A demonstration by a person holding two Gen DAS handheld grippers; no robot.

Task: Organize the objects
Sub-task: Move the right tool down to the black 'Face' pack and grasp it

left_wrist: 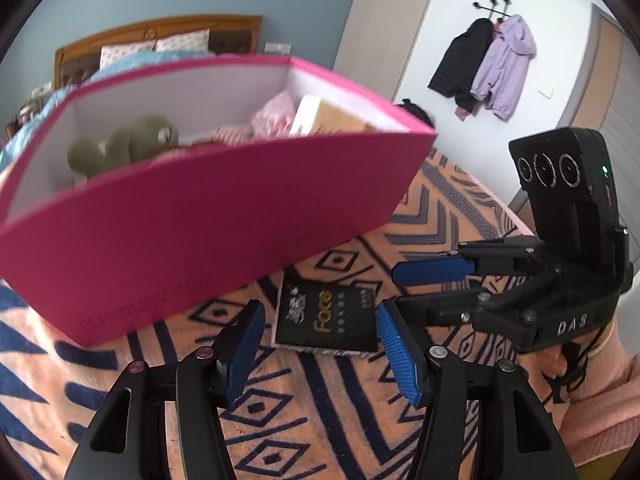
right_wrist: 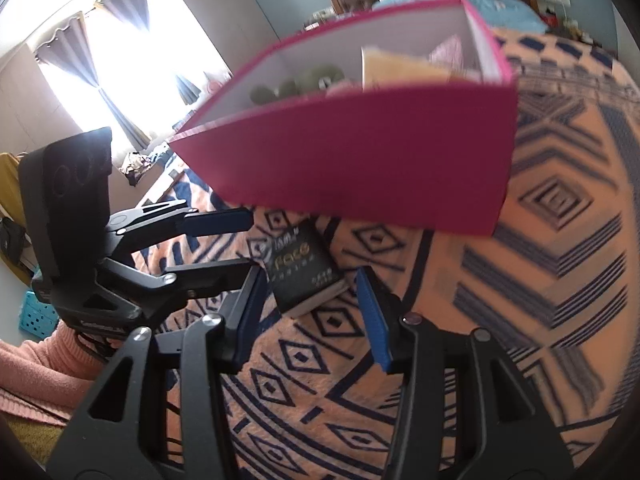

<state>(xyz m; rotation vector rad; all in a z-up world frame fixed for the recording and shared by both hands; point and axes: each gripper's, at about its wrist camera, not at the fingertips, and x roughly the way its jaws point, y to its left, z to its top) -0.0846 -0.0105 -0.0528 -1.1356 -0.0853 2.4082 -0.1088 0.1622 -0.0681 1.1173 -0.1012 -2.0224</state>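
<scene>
Between the spread fingers of the left gripper (left_wrist: 320,344) lies the black packet (left_wrist: 326,316) on the blanket (left_wrist: 280,420), just ahead and not yet pinched. The right gripper (right_wrist: 316,312), also spread, aims at it from the other side. Behind stands the pink box (left_wrist: 200,220), perhaps lifted; blur hides this. One gripper should take an edge cleanly.
</scene>
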